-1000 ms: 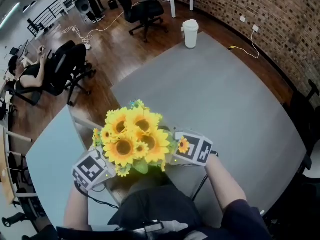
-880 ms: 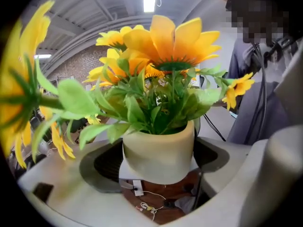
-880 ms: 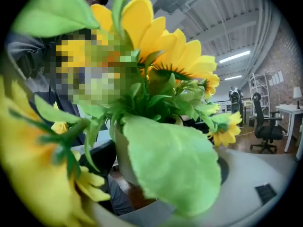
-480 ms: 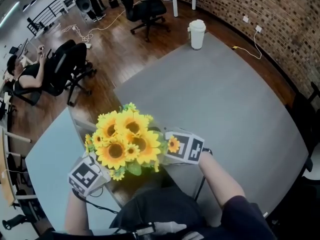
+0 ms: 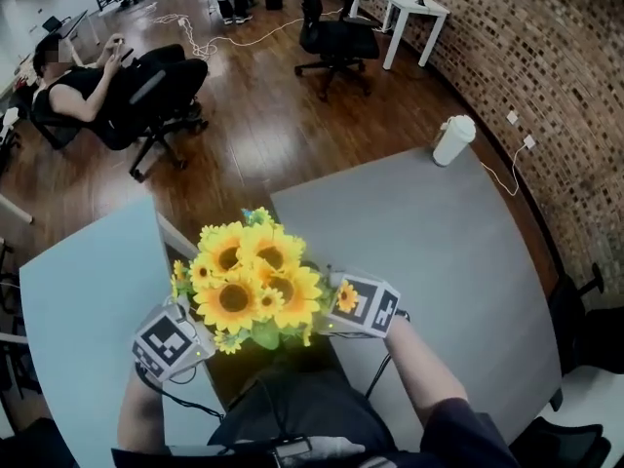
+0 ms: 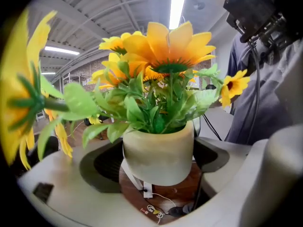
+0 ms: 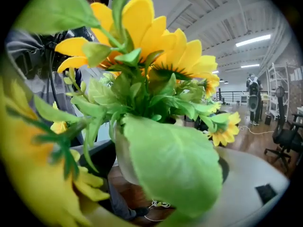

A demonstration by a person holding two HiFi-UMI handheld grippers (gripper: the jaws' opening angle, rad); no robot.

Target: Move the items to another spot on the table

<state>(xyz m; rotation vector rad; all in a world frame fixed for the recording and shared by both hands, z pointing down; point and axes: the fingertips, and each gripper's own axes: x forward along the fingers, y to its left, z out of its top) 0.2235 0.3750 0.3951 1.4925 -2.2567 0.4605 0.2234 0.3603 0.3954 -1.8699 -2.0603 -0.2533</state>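
A pale pot point(image 6: 158, 150) of yellow artificial sunflowers point(image 5: 249, 281) hangs in the air over the gap between two tables, close to the person's body. My left gripper point(image 5: 180, 337) holds it from the left, and the pot sits tight between its dark pads point(image 6: 102, 162). My right gripper point(image 5: 356, 305) holds it from the right. In the right gripper view the pot point(image 7: 124, 160) lies between the jaws, half hidden by a big green leaf point(image 7: 173, 164). Blooms hide both grippers' fingertips in the head view.
A grey table point(image 5: 439, 261) lies to the right and a light blue table point(image 5: 88, 300) to the left. A white lidded container point(image 5: 453, 139) stands at the grey table's far corner. Beyond are a seated person point(image 5: 93, 86), an office chair point(image 5: 336, 37) and a brick wall point(image 5: 546, 57).
The pot and both grippers drifted slightly left, from the grey table's edge to over the gap. The head view swung, so tables and room shifted in frame. Both grips are unchanged.
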